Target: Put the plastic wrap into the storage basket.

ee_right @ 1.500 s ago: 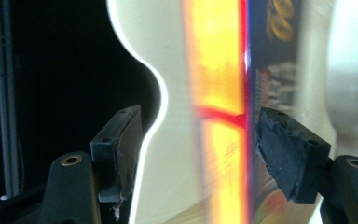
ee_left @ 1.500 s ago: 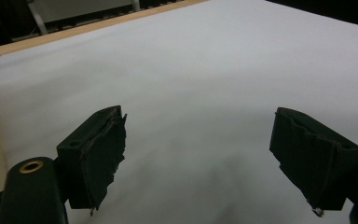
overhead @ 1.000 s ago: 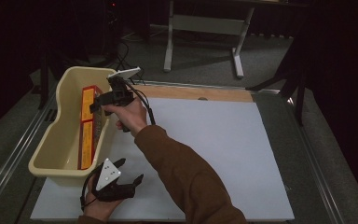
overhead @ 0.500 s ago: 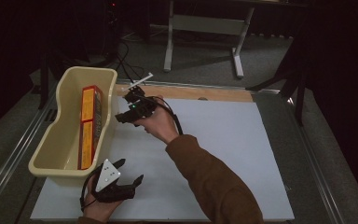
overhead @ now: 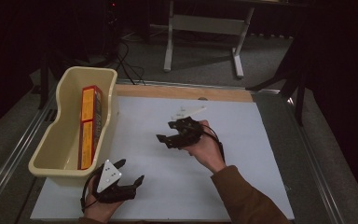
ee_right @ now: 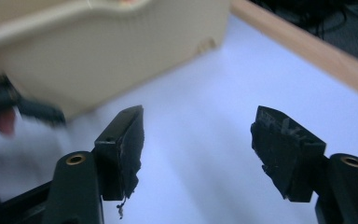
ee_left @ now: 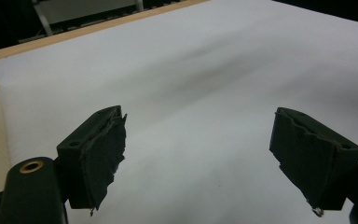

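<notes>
a: dim room, black all round; only the white sheet [overhead: 177, 186] catches soft overhead light.
b: shadows faint, no glare. the cream bin [ee_right: 121, 51] smears with motion blur in the right gripper view; nearby black pads stay sharp.

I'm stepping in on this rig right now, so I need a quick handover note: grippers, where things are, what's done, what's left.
Right gripper: jaws open, just been opening, nothing between them, above the middle of the white table sheet.
Left gripper: open, empty, at the sheet's near edge beside the beige tub.
Things: the red-and-yellow box stands on its edge inside the tub, along its right wall.
Done: box is in the tub, released.
Left: probably nothing on the sheet to fetch; rest both grippers.
</notes>
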The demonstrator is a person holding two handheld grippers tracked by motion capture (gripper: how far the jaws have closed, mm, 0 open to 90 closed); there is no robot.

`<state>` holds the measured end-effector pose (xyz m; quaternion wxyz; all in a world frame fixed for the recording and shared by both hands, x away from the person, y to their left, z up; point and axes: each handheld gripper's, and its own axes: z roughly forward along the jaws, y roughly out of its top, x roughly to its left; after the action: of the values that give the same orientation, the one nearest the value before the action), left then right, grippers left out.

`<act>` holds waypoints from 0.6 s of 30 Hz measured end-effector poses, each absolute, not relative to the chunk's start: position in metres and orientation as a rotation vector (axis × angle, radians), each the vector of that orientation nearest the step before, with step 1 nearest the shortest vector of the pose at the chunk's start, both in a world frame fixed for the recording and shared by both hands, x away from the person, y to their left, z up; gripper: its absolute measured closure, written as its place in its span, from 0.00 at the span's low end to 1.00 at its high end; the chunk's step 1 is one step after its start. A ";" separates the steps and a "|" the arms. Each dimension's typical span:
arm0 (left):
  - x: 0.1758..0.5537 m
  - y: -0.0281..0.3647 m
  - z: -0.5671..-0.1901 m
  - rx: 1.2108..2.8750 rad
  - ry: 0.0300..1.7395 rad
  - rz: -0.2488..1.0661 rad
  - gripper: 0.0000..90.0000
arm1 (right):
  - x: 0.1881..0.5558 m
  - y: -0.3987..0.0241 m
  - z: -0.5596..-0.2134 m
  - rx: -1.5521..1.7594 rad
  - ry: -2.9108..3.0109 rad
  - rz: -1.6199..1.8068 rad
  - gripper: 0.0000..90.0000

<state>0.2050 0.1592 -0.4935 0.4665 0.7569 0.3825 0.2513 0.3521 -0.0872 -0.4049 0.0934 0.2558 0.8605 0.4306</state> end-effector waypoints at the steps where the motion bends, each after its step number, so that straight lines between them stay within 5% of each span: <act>1: 0.205 0.159 -0.494 1.857 0.939 0.618 0.20 | 0.349 -0.096 -0.411 0.770 2.550 1.275 0.36; 18: 0.208 0.157 -0.496 1.872 0.939 0.611 0.20 | 0.282 -0.227 -0.486 0.974 2.357 1.223 0.23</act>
<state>0.2077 0.1566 -0.4958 0.4619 0.7611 0.3817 0.2485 0.2816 -0.2273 -0.4859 0.1560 0.3401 0.8231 0.4273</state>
